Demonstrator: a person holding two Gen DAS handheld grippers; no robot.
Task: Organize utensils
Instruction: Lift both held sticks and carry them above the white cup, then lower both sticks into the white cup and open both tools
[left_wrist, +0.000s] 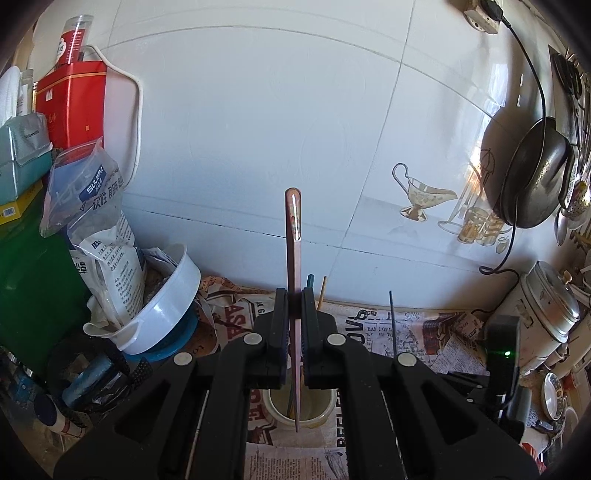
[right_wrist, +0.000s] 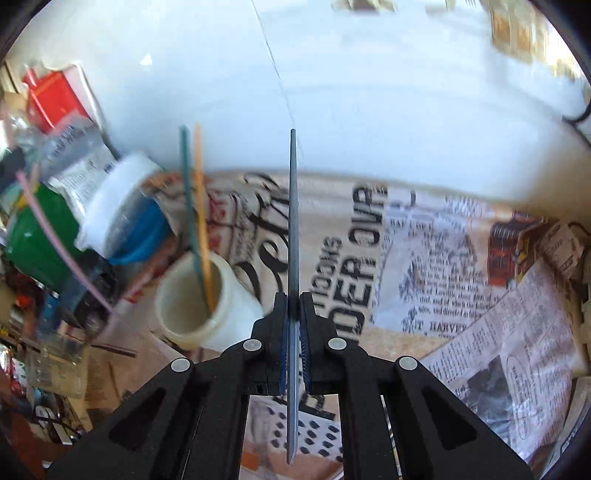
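Note:
My left gripper (left_wrist: 294, 295) is shut on a pink chopstick (left_wrist: 293, 236), held upright with its thin tip down inside a cream cup (left_wrist: 301, 408) right below the fingers. My right gripper (right_wrist: 294, 299) is shut on a blue-grey chopstick (right_wrist: 293, 206), also upright, above the newspaper to the right of the same cream cup (right_wrist: 195, 302). That cup holds a teal chopstick (right_wrist: 189, 192) and an orange chopstick (right_wrist: 202, 206); their tops also show behind my left fingers, teal chopstick (left_wrist: 310, 280) and orange chopstick (left_wrist: 323, 291). The right wrist view is blurred.
Newspaper (right_wrist: 461, 258) covers the counter. A white bowl with bags (left_wrist: 162, 302), a green box (left_wrist: 33, 280) and a red tin (left_wrist: 70, 103) crowd the left. A dark pan (left_wrist: 532, 173) hangs on the tiled wall at right, above a metal pot (left_wrist: 550, 302).

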